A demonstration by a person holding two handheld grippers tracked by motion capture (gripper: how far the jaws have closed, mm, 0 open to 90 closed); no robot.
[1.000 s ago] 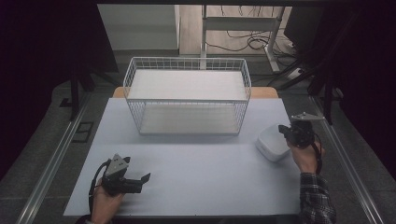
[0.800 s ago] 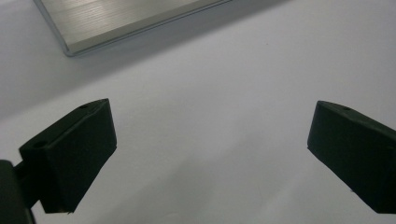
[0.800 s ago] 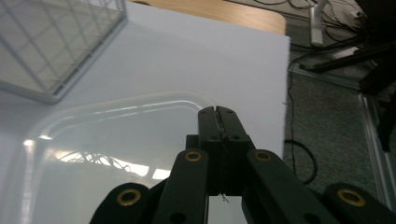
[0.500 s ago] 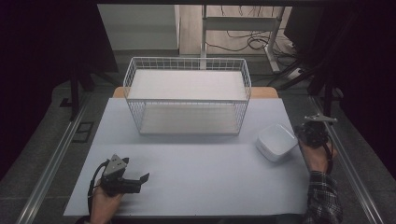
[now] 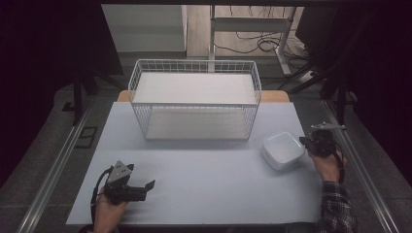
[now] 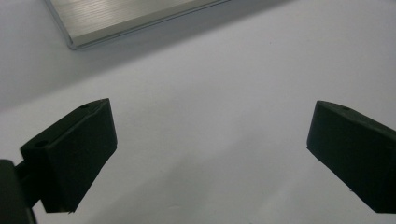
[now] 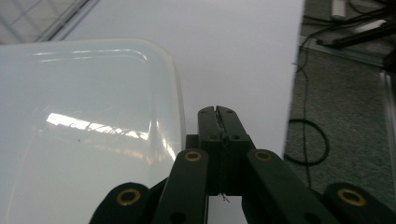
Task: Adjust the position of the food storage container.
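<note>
Sitting beside the right gripper [image 5: 307,142] — white dish [image 5: 283,150], wire basket [image 5: 194,99] beyond.

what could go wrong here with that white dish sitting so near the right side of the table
The white dish sits near the table's right edge, and the shut right gripper rests just beside its rim; a sideways nudge might slide it. With its jaws shut, it cannot grasp the rim without opening first. The left gripper, open, is far away.

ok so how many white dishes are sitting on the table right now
1. The white dish sits on the table near its right edge, just beside the right gripper, in front of the wire basket.
</note>
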